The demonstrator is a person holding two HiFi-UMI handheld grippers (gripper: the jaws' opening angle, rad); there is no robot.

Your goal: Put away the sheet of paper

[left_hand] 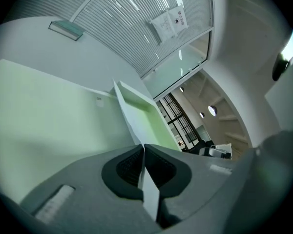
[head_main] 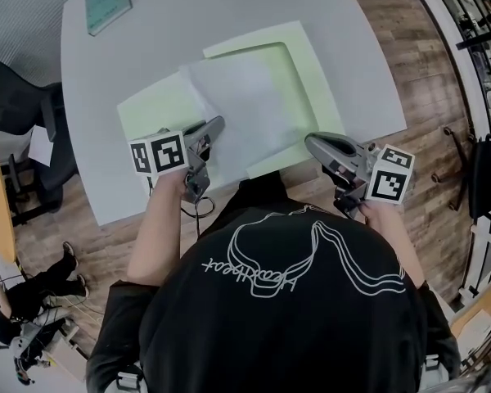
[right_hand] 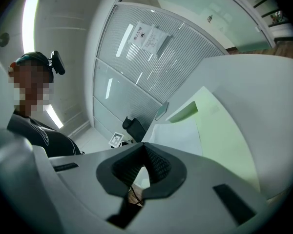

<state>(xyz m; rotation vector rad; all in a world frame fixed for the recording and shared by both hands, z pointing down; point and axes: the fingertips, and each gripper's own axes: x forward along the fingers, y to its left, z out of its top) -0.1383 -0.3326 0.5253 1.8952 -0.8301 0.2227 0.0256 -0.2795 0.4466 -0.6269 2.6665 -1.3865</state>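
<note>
The sheet of paper [head_main: 247, 105] lies near the near edge of the table [head_main: 98, 154]. It is spread across the middle of an open green case [head_main: 304, 51], covering part of the rimmed half on the right and part of the flat half [head_main: 151, 105] on the left. It is not squared inside the rim, so I judge that putting it away is only partly done.

The left gripper [head_main: 216, 124] has the sheet's left edge. Its jaws are clamped tight, and the left gripper view shows the thin white paper [left_hand: 150, 191] edge-on between the dark pads [left_hand: 129, 165]. Gripping at the margin probably lets the sheet be lifted or slid into the rimmed half without creasing its middle.

The right gripper [head_main: 311, 142] sits at the case's near right corner, just beside the paper's near edge. Its jaws are drawn together with nothing between them. It seems to be waiting there, perhaps to steady the case or fold it shut once the sheet is seated.
</note>
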